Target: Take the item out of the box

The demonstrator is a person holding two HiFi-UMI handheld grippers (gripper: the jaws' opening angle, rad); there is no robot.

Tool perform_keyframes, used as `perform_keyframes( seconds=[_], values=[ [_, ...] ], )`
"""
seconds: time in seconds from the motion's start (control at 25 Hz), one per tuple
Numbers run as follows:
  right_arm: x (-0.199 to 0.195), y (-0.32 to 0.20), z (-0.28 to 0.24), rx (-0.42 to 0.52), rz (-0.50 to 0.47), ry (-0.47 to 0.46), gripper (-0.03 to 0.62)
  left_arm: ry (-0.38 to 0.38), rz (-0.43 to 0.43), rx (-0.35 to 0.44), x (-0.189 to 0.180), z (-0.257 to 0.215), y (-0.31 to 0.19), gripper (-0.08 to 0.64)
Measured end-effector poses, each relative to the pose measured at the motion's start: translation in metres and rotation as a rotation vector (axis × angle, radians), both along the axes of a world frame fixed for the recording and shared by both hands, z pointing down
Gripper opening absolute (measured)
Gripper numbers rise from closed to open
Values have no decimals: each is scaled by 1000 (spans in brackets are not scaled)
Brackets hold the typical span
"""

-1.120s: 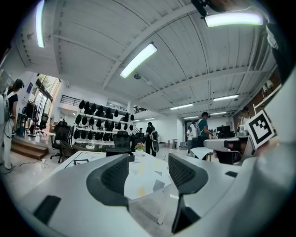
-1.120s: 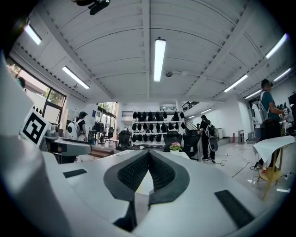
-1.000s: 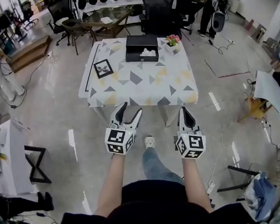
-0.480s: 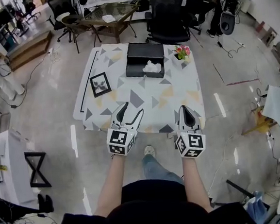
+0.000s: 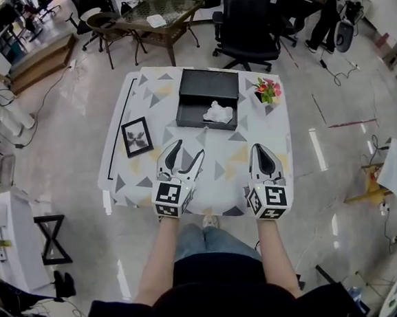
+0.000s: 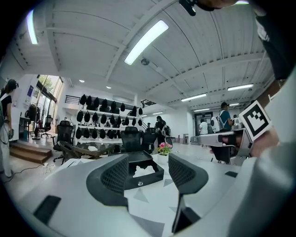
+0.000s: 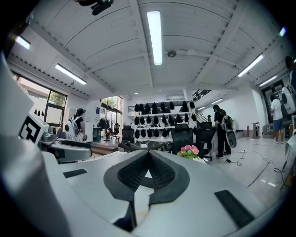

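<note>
Left gripper (image 5: 186,152) is spread wide with nothing in it, and its own view looks straight through the gap at the black box (image 5: 205,90). Right gripper (image 5: 262,149) is squeezed closed on nothing, pads meeting in a point. Both hang over the near edge of the table (image 5: 251,130) in the middle of the head view, well apart from the box in the upper middle of the frame. The white crumpled item (image 5: 216,113) lies in the box's lower right part, so I'd say the reach has barely begun

My take on doing it well: go in with the left one since it's already spread and lined up. Come down from above into the box rather than skimming over the front wall, and pinch the item near its middle. It looks soft and light, so a gentle squeeze should do. If the box wants to slide, the right one could steady its rim

Stuff to watch:
- the pink flowers (image 5: 268,89) sit just beside the box's right side, easy to knock from that direction
- the picture frame (image 5: 136,136) lies at the left of the table, well apart, no bother
- an office chair (image 5: 247,20) stands beyond the table at the top of the frame, out of the way
</note>
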State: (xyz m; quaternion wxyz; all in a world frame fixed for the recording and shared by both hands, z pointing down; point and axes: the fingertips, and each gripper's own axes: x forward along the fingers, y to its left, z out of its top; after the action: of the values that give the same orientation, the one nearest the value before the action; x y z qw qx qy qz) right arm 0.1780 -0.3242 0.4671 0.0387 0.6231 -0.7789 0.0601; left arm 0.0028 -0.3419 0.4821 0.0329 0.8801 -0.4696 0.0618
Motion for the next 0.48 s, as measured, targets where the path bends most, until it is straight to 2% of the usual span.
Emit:
perform_keyframes(
  seconds=[0.48],
  values=[
    [3,-44,-6,-22,11,8,2,12,31,-30,11,-2,-48,265]
  ],
)
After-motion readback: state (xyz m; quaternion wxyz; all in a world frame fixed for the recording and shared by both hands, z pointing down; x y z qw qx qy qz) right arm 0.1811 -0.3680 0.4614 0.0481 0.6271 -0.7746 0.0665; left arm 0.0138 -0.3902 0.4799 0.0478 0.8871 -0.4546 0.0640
